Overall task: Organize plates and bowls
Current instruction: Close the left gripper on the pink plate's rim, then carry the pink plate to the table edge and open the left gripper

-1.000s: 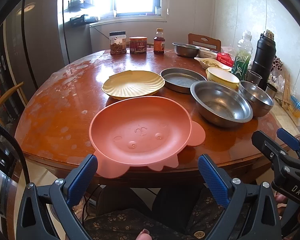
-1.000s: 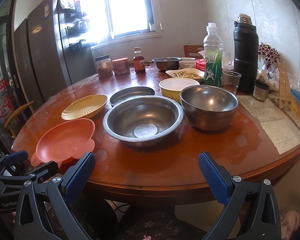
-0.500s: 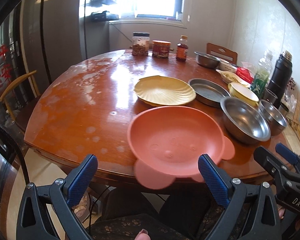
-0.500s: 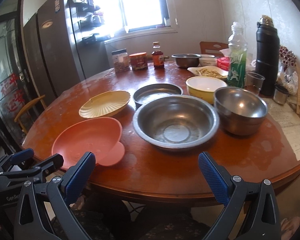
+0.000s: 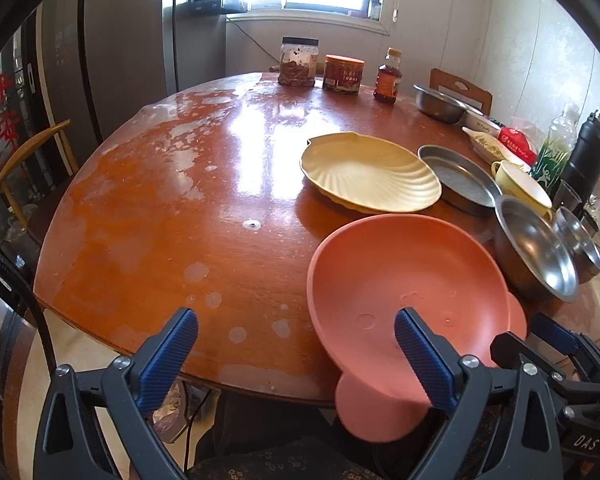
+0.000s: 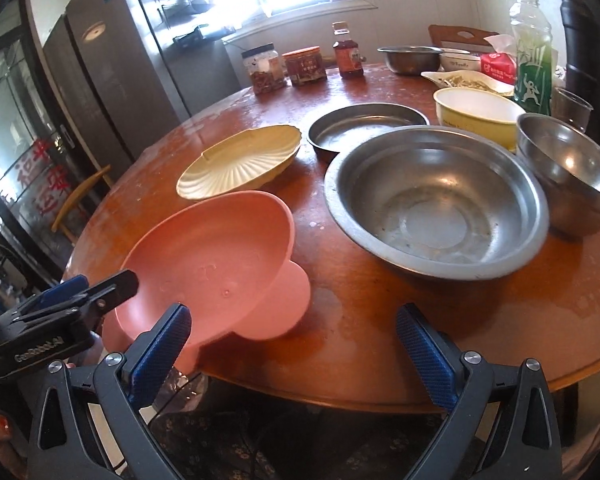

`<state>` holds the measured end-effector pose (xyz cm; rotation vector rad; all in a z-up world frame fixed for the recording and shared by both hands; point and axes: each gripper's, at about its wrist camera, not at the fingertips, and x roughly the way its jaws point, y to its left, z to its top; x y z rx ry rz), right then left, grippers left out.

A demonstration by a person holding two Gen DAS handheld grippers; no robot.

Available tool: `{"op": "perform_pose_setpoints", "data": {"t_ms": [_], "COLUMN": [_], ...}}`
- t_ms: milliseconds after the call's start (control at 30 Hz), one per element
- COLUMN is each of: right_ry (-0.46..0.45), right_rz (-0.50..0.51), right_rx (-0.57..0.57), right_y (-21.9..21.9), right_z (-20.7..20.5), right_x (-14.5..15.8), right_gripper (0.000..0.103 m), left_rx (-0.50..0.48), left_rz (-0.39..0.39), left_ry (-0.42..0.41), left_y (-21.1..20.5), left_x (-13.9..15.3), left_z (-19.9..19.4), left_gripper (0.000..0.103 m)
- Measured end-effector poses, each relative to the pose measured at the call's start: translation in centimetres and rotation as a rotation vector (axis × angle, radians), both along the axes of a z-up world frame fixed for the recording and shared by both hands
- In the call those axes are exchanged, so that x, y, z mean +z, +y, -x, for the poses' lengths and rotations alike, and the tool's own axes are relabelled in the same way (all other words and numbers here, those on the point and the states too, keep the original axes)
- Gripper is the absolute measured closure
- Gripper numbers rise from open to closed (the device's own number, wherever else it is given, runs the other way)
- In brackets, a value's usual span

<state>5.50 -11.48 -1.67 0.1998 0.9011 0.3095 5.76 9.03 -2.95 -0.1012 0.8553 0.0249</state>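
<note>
The pink plate (image 5: 404,280) sits at the near edge of the table (image 5: 180,208), so the left gripper (image 5: 294,350), now closing on nothing, and the wide-apart right gripper (image 6: 292,332) should pinch its rim gently.

The black flask (image 6: 580,32) is cut off by the right view's far right edge. Labels on the jar (image 5: 299,61) and red can (image 5: 342,73) are too small to read. The pink plate (image 5: 408,280) hides behind a blue pad at its near rim.
</note>
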Motion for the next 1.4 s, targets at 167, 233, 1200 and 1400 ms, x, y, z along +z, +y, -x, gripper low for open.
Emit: {"op": "perform_pose_setpoints", "data": {"t_ms": [167, 233, 1200, 1400], "right_ry": [-0.014, -0.021, -0.116, -0.097], "right_rz": [0.030, 0.049, 0.037, 0.030], "right_rx": [0.031, 0.041, 0.269, 0.284], "right_y": [1.2, 1.5, 15.3, 17.9], "right_z": [-0.7, -1.0, -5.5, -6.7], "right_x": [-0.5, -0.7, 1.7, 1.0], "right_gripper": [0.028, 0.046, 0.057, 0.057], "left_rx": [-0.020, -0.031, 0.163, 0.174], "left_rz": [0.035, 0.059, 0.088, 0.082], "left_ry": [0.016, 0.018, -0.061, -0.025], "left_y": [0.0, 0.0, 12.8, 15.0], "left_x": [-0.6, -0.9, 1.2, 0.2], "left_z": [-0.5, -0.5, -1.6, -2.7], "left_gripper": [0.031, 0.045, 0.072, 0.072]}}
